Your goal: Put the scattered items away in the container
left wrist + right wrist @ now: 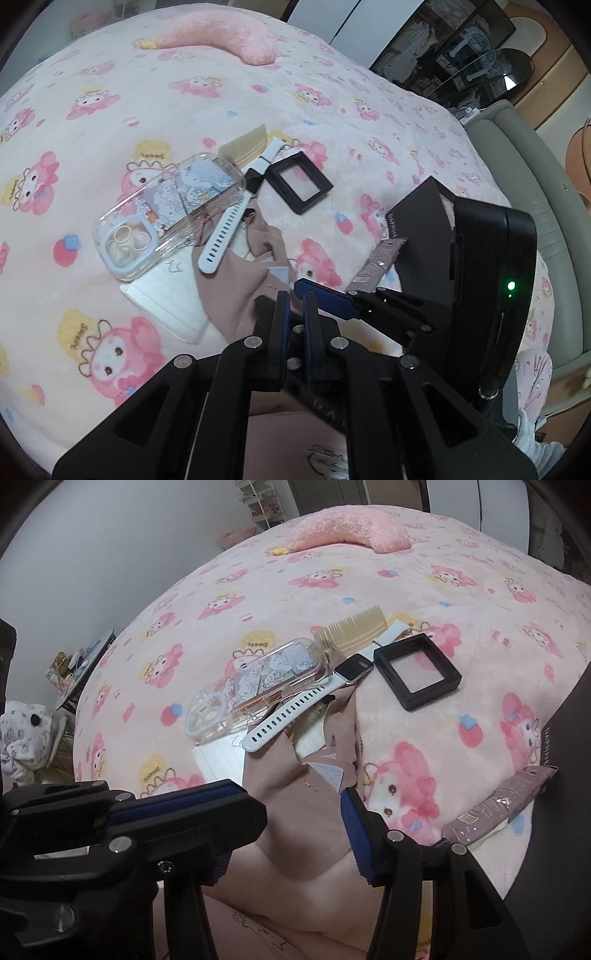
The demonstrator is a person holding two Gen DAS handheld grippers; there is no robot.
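A mauve cloth [236,295] [303,812] lies crumpled on the pink blanket, partly over a white lined notepad [166,295]. My left gripper [297,301] is shut, its tips at the cloth's right edge; I cannot see whether cloth is pinched. My right gripper [295,812] stands open with the cloth between its fingers, right beside the left one. Beyond lie a clear printed phone case [166,210], a white smartwatch [295,709], a yellow comb [351,629] and a black square frame box [417,672]. A mauve sachet [495,805] leans on the black container box [417,229].
A fluffy pink pillow [351,531] lies at the far end of the bed. The bed's grey padded edge [517,177] runs along the right, with shelves beyond. A plush toy [22,734] and a small table stand on the floor at the left.
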